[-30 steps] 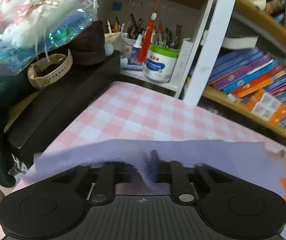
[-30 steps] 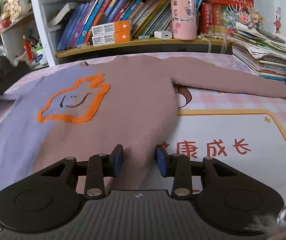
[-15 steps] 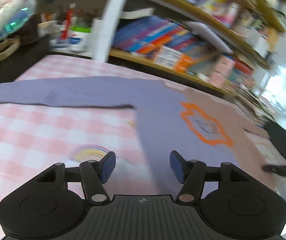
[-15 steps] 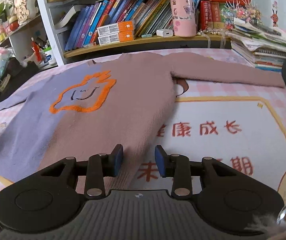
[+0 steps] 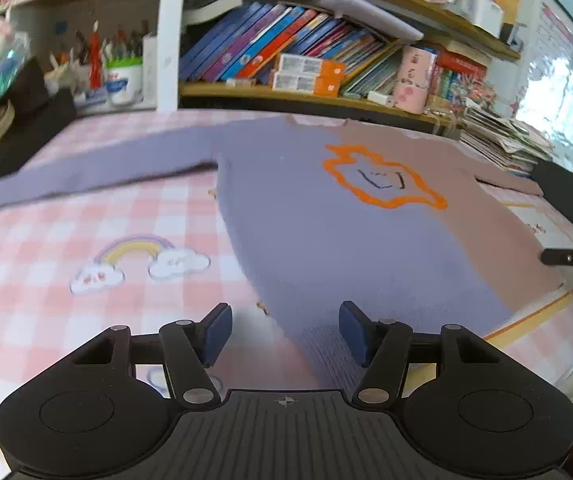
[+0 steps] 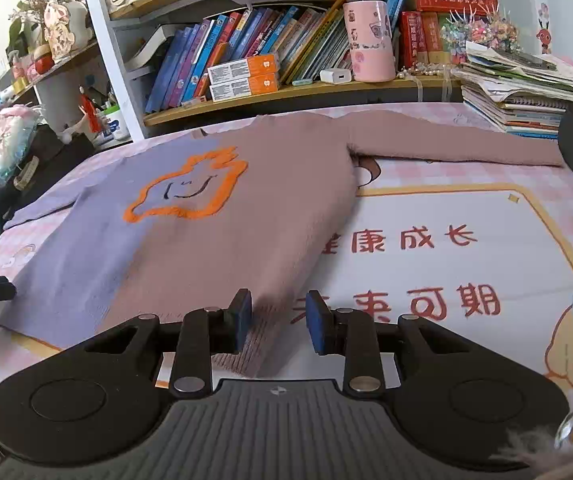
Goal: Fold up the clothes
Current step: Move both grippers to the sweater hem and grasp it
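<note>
Sweater, lilac-and-mauve knit with orange flame outline (image 6: 190,216), lies flat, sleeves spread, hem toward the near edge of the pink checked surface (image 5: 86,240). Left hand-held gripper (image 5: 285,330): jaws apart at the lilac hem corner. Right hand-held gripper (image 6: 278,318): jaws narrowing over the mauve hem corner, not yet pinching; presumably a two-corner lift.

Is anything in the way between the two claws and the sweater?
Nothing visible blocks them. The sweater lies flat with its hem right at both claws. The left claw stands open over the purple corner of the hem, and the right claw stands open over the brown corner. Only bare tablecloth lies beside it.
</note>
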